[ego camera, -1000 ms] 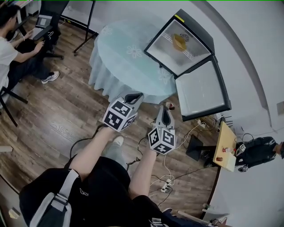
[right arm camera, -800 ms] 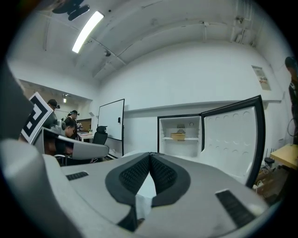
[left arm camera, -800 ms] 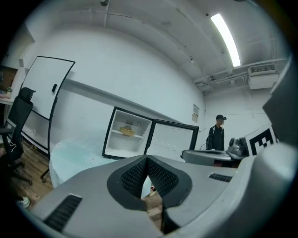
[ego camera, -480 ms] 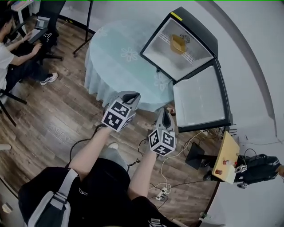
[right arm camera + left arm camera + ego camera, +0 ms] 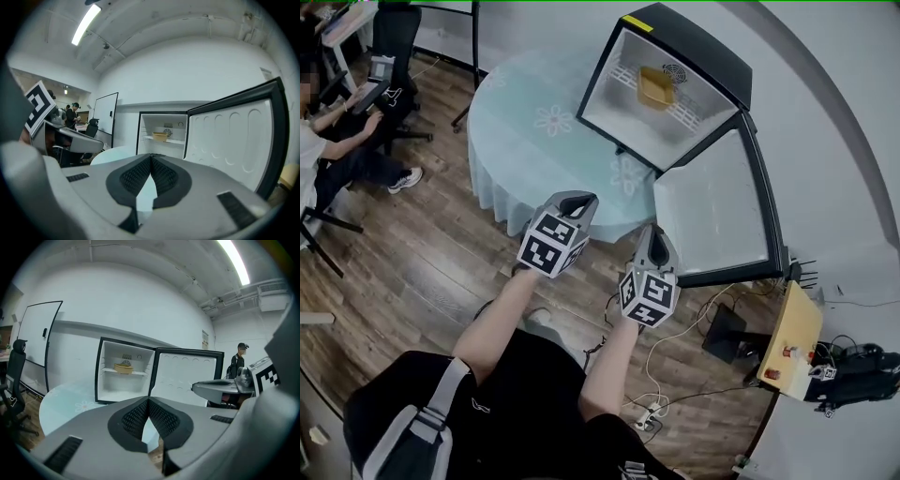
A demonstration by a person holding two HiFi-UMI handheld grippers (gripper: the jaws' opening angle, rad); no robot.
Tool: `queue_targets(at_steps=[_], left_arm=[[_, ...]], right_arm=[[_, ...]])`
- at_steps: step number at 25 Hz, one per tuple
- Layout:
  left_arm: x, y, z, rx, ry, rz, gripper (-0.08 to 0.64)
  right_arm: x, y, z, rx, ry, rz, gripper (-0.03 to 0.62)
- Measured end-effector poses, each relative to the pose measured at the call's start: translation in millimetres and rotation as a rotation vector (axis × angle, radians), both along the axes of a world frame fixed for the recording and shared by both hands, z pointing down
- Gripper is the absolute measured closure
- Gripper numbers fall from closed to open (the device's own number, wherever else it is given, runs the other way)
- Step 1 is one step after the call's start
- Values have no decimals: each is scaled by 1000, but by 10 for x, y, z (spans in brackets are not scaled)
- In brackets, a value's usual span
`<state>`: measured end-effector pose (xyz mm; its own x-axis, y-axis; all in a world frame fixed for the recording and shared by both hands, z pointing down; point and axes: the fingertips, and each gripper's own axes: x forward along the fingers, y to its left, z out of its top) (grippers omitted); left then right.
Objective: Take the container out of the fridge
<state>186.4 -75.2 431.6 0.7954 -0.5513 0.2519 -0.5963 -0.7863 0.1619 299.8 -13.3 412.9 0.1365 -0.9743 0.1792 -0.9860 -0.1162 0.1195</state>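
Note:
A small fridge (image 5: 609, 103) stands open on the round table (image 5: 534, 131) with the pale blue cloth. Its door (image 5: 717, 211) is swung wide to the right. A yellow container (image 5: 655, 86) sits on the upper wire shelf inside; the left gripper view shows the container (image 5: 123, 367) and so does the right gripper view (image 5: 160, 136). My left gripper (image 5: 581, 200) (image 5: 148, 400) and right gripper (image 5: 652, 234) (image 5: 151, 155) hang side by side over the floor, short of the table. Both point toward the fridge, shut, with nothing between the pads.
A person (image 5: 323, 141) sits at a desk by office chairs at far left. A small yellow side table (image 5: 794, 333) and another person (image 5: 862, 361) are at lower right. Cables (image 5: 675, 337) trail on the wooden floor under the door. A whiteboard (image 5: 33, 343) leans at the wall.
My head and both grippers have moved closer to the table; the fridge now sits more toward the middle of the view. Both grippers stay shut and empty.

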Motion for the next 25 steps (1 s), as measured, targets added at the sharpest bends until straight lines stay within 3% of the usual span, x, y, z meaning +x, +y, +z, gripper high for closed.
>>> queue_targets(at_steps=[6, 15, 18, 25], left_arm=[[221, -88, -169, 56, -11, -16, 560], [22, -498, -58, 32, -3, -125, 560], [94, -661, -126, 68, 21, -151, 560], [565, -1035, -221, 103, 39, -81, 560]], right_arm=[[200, -131, -188, 45, 19, -29, 586], [21, -529, 25, 16, -7, -117, 586], [113, -646, 27, 14, -10, -105, 586], [470, -1040, -5, 18, -17, -63, 586]])
